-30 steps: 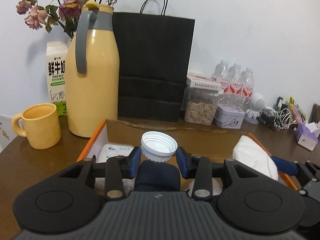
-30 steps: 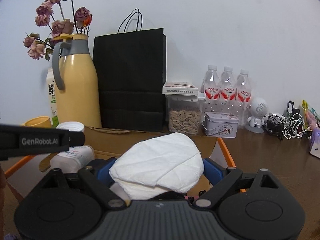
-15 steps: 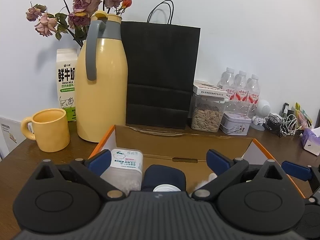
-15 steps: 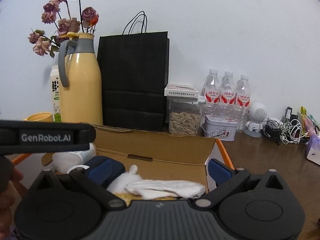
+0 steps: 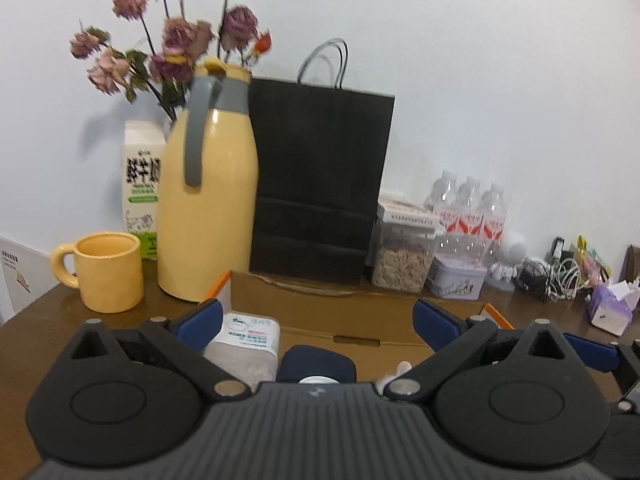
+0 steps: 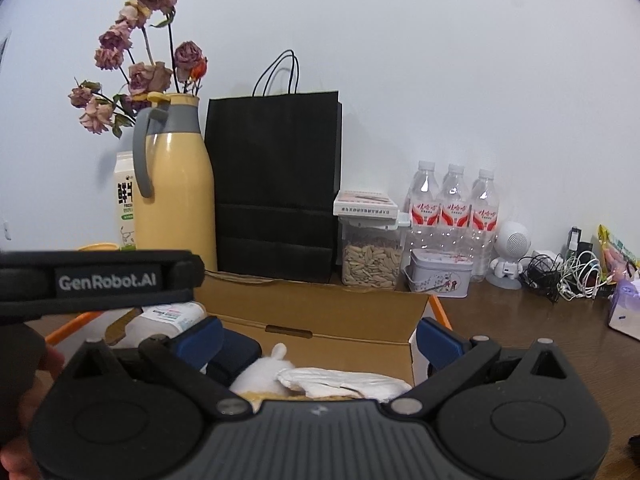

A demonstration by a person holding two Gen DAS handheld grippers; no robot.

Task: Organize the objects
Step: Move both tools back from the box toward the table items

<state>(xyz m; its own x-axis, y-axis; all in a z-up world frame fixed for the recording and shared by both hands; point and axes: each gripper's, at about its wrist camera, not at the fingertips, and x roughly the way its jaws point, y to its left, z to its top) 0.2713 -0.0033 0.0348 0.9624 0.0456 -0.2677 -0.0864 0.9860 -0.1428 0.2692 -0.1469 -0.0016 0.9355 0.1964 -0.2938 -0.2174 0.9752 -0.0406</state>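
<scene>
An open cardboard box (image 5: 352, 308) (image 6: 320, 312) with orange edges sits on the brown table. Inside lie a white bottle (image 5: 244, 340) (image 6: 172, 316), a dark blue object (image 5: 316, 362) (image 6: 236, 350) with a white cap (image 5: 318, 380) by it, a folded white cloth (image 6: 344, 382) and a white plush piece (image 6: 268, 368). My left gripper (image 5: 318, 320) is open and empty above the box's near side. My right gripper (image 6: 318, 332) is open and empty above the cloth. The left gripper's body (image 6: 104, 280) crosses the right wrist view's left side.
Behind the box stand a yellow thermos (image 5: 208, 208), black paper bag (image 5: 320, 184), milk carton (image 5: 142, 184), yellow mug (image 5: 108, 272), dried roses (image 5: 168, 56), seed jar (image 5: 402, 256), tin (image 5: 456, 282), water bottles (image 5: 470, 216), a white robot figure (image 6: 510, 256), cables (image 6: 568, 276) and a tissue box (image 5: 614, 308).
My left gripper opened and let the white cap drop into the box. My right gripper opened and let the white cloth drop into the box. Both grippers have pulled back and up.
</scene>
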